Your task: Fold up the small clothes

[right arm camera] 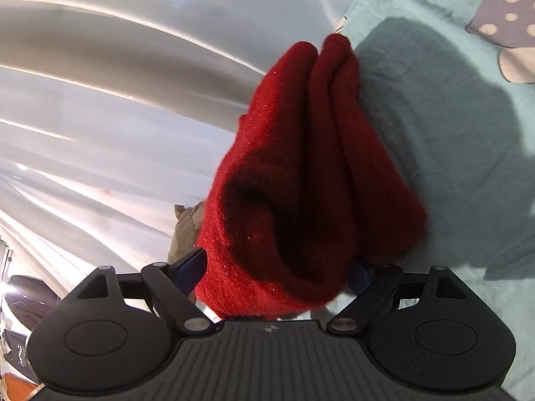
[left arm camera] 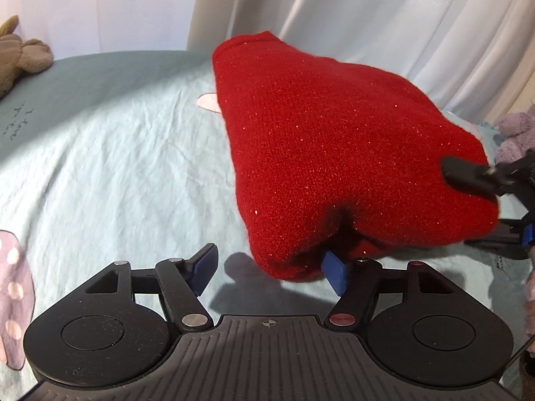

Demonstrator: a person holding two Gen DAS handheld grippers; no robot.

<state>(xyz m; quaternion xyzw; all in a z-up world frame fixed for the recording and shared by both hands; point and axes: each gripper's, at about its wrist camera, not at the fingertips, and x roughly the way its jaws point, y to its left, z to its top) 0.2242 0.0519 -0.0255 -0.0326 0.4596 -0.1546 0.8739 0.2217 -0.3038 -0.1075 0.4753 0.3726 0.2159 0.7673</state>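
A red knit garment (left arm camera: pixel 334 150) lies folded into a thick bundle on the light teal bedsheet (left arm camera: pixel 117 150). My left gripper (left arm camera: pixel 271 267) is open at the bundle's near corner. Its right finger (left arm camera: pixel 334 272) is tucked under the fabric and its left finger (left arm camera: pixel 204 265) stands clear of it. My right gripper (left arm camera: pixel 468 207) straddles the bundle's right edge, one finger on top and one below. In the right wrist view the red garment (right arm camera: pixel 301 167) bulges loosely between the wide jaws of the right gripper (right arm camera: pixel 277 270), unpinched. The far pad is hidden behind the fabric.
A brown plush toy (left arm camera: pixel 20 50) sits at the bed's far left and a purple one (left arm camera: pixel 515 133) at the right. White curtains (left arm camera: pixel 367 16) hang behind the bed. Mushroom prints (right arm camera: pixel 505 23) mark the bedsheet (right arm camera: pixel 451 133). Dark clothes (right arm camera: pixel 20 351) hang in the room's corner.
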